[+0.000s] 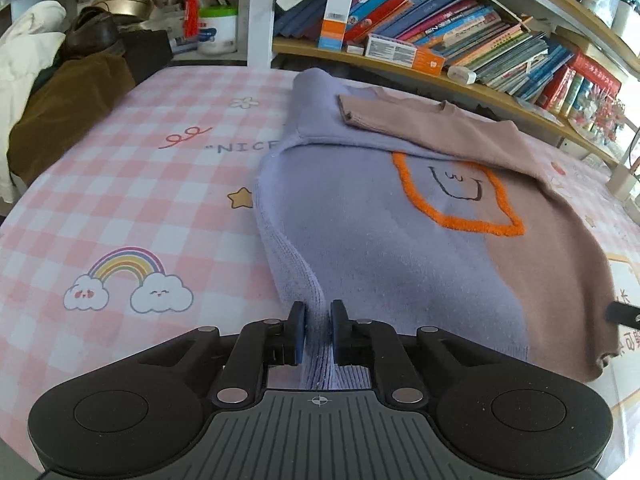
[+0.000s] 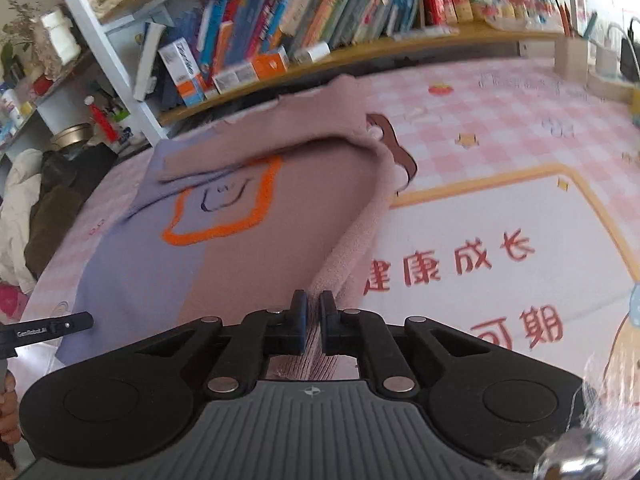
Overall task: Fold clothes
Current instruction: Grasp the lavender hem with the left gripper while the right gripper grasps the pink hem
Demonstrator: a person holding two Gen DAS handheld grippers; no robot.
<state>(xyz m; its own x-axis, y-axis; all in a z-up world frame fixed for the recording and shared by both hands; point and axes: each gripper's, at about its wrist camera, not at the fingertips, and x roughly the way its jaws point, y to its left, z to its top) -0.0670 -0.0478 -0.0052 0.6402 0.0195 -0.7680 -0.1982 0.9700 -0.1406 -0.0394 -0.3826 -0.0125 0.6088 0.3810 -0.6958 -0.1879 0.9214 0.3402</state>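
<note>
A two-tone sweater (image 1: 380,240), lavender on one half and dusty pink on the other, with an orange outlined face patch (image 1: 460,200), lies on the pink checked table cover (image 1: 140,200). Both sleeves are folded over its upper part. My left gripper (image 1: 318,326) is shut on the lavender hem corner. My right gripper (image 2: 313,320) is shut on the pink hem corner of the sweater (image 2: 248,240). The left gripper's tip (image 2: 48,330) shows at the left edge of the right wrist view, and the right gripper's tip (image 1: 624,312) shows at the right edge of the left wrist view.
A bookshelf (image 1: 440,32) full of books runs along the far edge of the table. A pile of brown and white clothes (image 1: 60,92) lies at the far left. Small boxes and cables (image 2: 592,60) stand at the far right. The table cover (image 2: 500,220) carries cartoon prints.
</note>
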